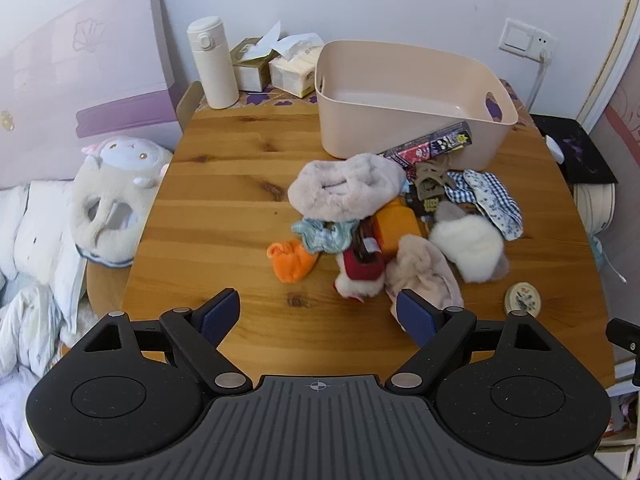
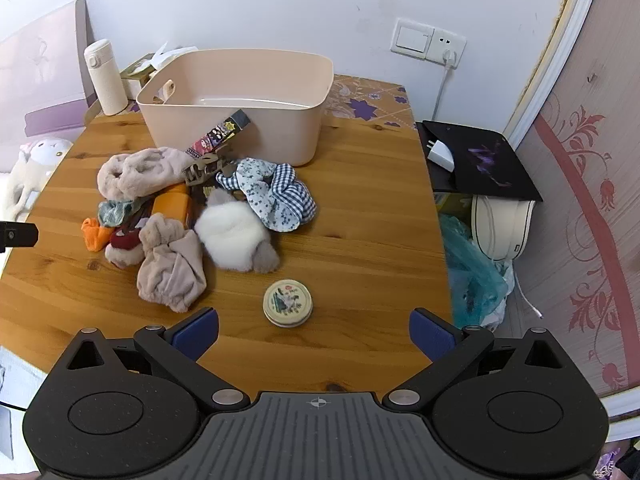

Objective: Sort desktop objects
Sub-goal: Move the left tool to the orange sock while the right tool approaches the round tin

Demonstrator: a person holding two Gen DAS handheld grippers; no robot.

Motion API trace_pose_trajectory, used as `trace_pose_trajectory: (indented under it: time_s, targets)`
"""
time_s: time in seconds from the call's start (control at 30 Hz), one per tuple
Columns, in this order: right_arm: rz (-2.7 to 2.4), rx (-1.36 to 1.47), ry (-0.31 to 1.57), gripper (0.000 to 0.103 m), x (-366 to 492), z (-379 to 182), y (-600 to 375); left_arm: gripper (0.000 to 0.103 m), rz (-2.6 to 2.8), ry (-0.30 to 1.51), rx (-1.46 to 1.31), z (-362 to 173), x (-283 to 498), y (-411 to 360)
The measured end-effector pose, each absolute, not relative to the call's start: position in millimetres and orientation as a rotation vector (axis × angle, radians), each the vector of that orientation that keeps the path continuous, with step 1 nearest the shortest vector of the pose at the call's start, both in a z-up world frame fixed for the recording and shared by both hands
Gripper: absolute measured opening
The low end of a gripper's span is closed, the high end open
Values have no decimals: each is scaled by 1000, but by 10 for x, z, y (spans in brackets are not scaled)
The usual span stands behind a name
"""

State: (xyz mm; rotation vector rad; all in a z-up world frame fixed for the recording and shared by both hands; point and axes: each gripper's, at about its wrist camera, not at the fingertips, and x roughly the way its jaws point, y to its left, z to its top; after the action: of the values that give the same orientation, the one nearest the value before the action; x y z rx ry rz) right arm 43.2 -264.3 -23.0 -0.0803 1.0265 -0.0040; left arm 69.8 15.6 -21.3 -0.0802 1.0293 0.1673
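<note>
Left claw (image 1: 318, 314) spread wide, blue pads (image 1: 219, 312) well apart, holding nothing, hovering over bare desk (image 1: 224, 200) at the near edge. Its right pad overlaps the beige fuzzy cloth (image 1: 424, 270) in view; contact cannot be told.

Right claw (image 2: 314, 332) likewise wide open, empty. Round tin (image 2: 287, 303) lies flat just beyond it at 12 o'clock, between the pad lines, not touched.

Past the tin, at 11 o'clock in the right view: the pile. Beige cloth nearest, white fluffy piece (image 2: 234, 236) beside it, orange sock (image 2: 94, 234) and red item (image 2: 124, 238) at the pile's 9 o'clock, orange box (image 2: 172, 206) in the middle, blue patterned scrunchies (image 2: 276, 194) at 2 o'clock, pink-grey fuzzy band (image 2: 136, 172) farther back.

A printed stick pack (image 2: 220, 132) leans against the beige bin (image 2: 240, 92), which stands behind the pile.

Farthest: white flask (image 1: 212, 62) and tissue boxes (image 1: 276, 66) by the wall.
</note>
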Motion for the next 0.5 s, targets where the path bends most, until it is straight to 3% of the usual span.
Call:
trace_pose_trajectory:
  time_s: [0.5]
  targets:
    - [-56, -39, 1081, 103, 724, -617, -2473, 87, 195, 1098, -127, -590, 1161, 606]
